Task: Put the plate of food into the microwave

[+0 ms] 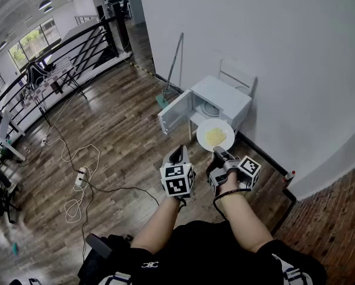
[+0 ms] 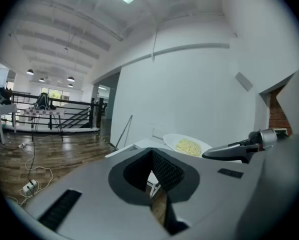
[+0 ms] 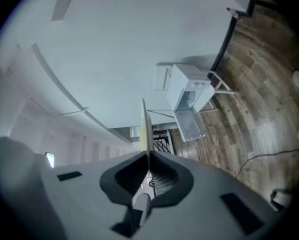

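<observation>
A white plate point(image 1: 215, 135) with yellow noodles hangs in the air just before the white microwave point(image 1: 224, 97), whose door point(image 1: 174, 115) stands swung open to the left. My right gripper point(image 1: 218, 152) is shut on the plate's near rim. In the right gripper view the plate point(image 3: 145, 126) shows edge-on between the closed jaws of my right gripper point(image 3: 147, 153), with the microwave point(image 3: 188, 93) beyond. My left gripper point(image 1: 180, 154) floats beside it on the left, shut and holding nothing. The left gripper view shows my left gripper point(image 2: 152, 152), the plate point(image 2: 187, 145) and the right gripper's fingers point(image 2: 234, 149).
The microwave sits on a low white stand against the white wall. A long-handled broom point(image 1: 174, 64) leans on the wall to its left. Cables and a power strip point(image 1: 81, 177) lie on the wooden floor. A black railing point(image 1: 65, 45) runs at the far left.
</observation>
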